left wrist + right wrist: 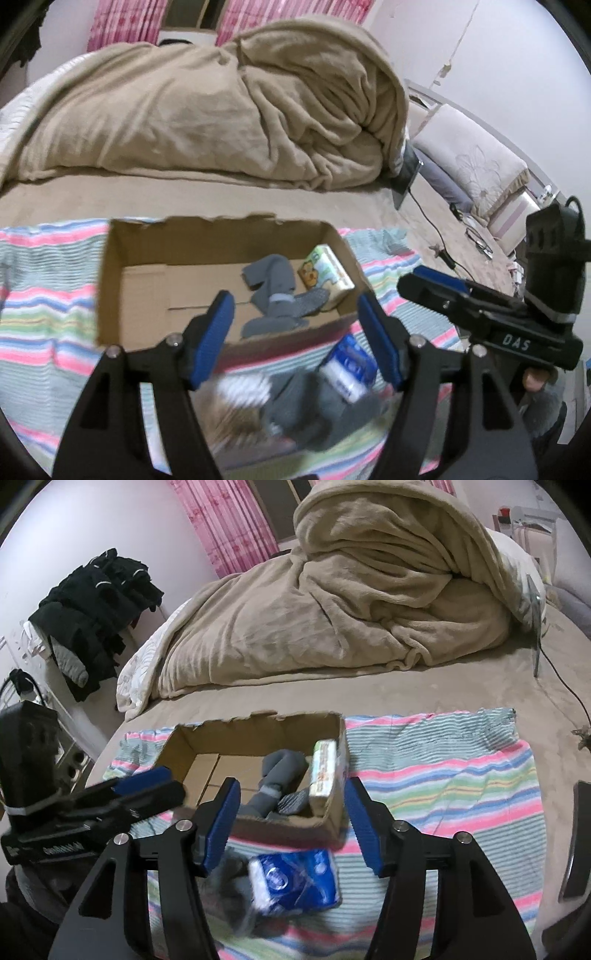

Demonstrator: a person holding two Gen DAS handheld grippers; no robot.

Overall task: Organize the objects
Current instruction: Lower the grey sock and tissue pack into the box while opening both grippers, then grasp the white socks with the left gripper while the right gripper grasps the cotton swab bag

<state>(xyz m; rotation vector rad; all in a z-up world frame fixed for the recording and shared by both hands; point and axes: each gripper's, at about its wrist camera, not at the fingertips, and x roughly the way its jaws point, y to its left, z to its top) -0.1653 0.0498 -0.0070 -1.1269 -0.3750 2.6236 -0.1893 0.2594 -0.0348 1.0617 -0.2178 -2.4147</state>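
An open cardboard box (110,280) sits on a striped towel (44,302) on the bed. Inside lie a grey sock (275,284) and a green-white tissue pack (325,271). In front of the box lie a blue-white tissue pack (349,369) and another grey sock (321,413). My left gripper (295,339) is open and empty above these. My right gripper (290,825) is open and empty over the box's near wall (284,827), with the blue pack (295,880) and grey sock (229,882) below it. Each gripper shows in the other's view, the right one (436,286) and the left one (147,786).
A heaped beige blanket (229,110) covers the far bed. A tablet (406,173) with a black cable leans at its right. Pillows (469,162) lie at the right. Black clothes (96,609) are piled at the left. A dark object (576,842) lies on the towel's right.
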